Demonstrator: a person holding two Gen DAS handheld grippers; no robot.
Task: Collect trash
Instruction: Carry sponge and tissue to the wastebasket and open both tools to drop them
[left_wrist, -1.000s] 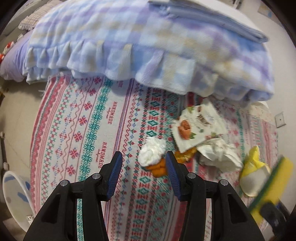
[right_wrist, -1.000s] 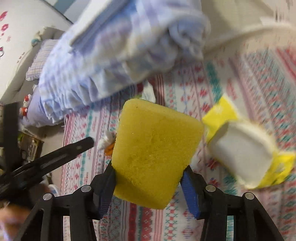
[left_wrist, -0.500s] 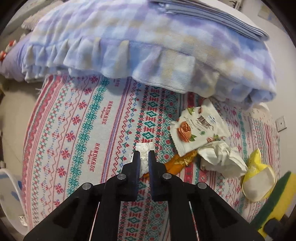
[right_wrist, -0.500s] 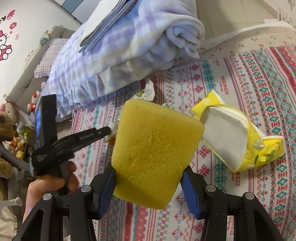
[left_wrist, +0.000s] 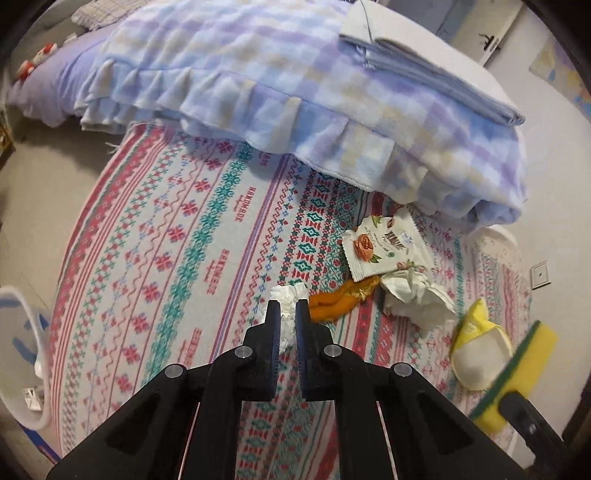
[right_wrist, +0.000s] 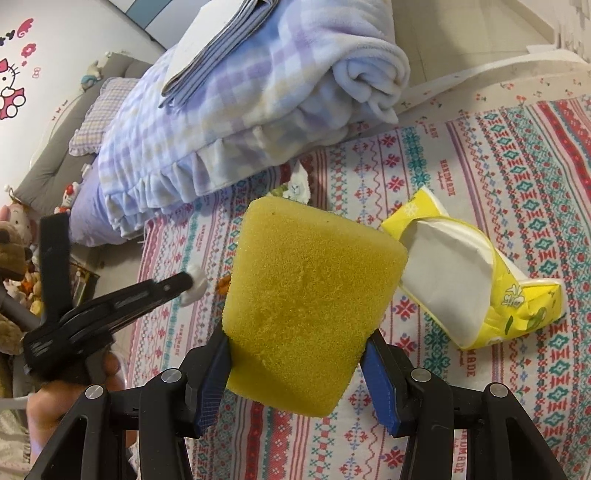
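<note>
The work surface was a bed covered by a patterned knit spread (left_wrist: 207, 229) in red, teal and pink bands with the word HANDMADE woven along it. A folded blue-and-lilac checked blanket (left_wrist: 295, 92) with a ruffled edge lay across the far side of the spread, and a flat folded sheet (left_wrist: 424, 62) rested on top of it. The right wrist view showed a pale wall with a cartoon cat sticker (right_wrist: 13, 88), a grey couch with a checked cushion (right_wrist: 92, 122), and a heap of soft toys (right_wrist: 14, 258) at the left edge. The left gripper (left_wrist: 287, 314) was closed on one crumpled white tissue (left_wrist: 288, 295), pinched between its jaws just above the spread. Beside it lay one orange peel (left_wrist: 340, 299), touching one printed snack wrapper (left_wrist: 384, 247) and one wad of crumpled white paper (left_wrist: 410, 291). One open yellow tissue pack (right_wrist: 480, 280) lay further right, apart from that cluster. The right gripper (right_wrist: 299, 350) clamped one yellow sponge (right_wrist: 306, 280) between its blue-padded jaws, the sponge standing upright and hiding part of the spread. In the right view a hand (right_wrist: 66, 402) held the left tool's handle. A pale bin rim (left_wrist: 22, 332) showed at the left edge of the left view.
</note>
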